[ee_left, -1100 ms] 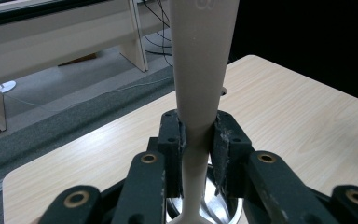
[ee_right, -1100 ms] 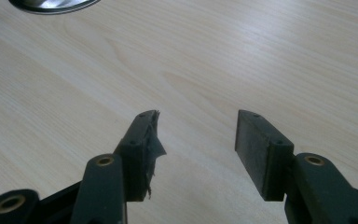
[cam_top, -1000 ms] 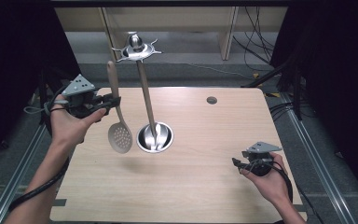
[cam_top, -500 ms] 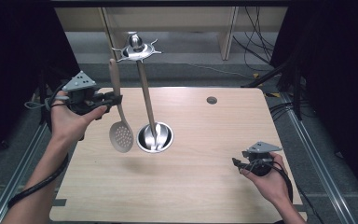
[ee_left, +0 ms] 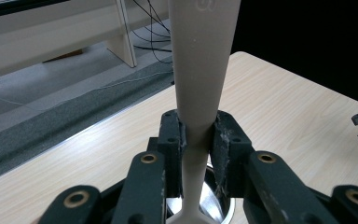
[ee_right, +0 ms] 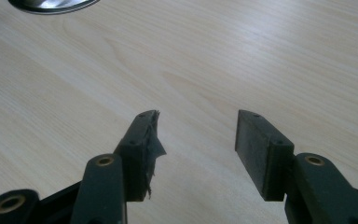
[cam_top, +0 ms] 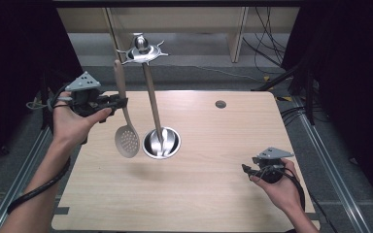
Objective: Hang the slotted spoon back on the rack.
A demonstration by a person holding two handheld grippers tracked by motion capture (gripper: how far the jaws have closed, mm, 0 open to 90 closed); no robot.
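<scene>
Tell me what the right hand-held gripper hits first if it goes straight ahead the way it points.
Probably nothing: the right hand-held gripper, jaws open, points low across bare table; the stand's steel base lies off to one side.

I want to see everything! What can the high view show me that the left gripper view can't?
High view alone: the beige slotted spoon's round holed head, the shiny metal utensil stand's star-shaped top, and the person's right hand resting low on the table.
Left gripper view alone: the left gripper's black pads squeezing the spoon's handle up close.
Both: the light wooden table and the stand's round base.
</scene>
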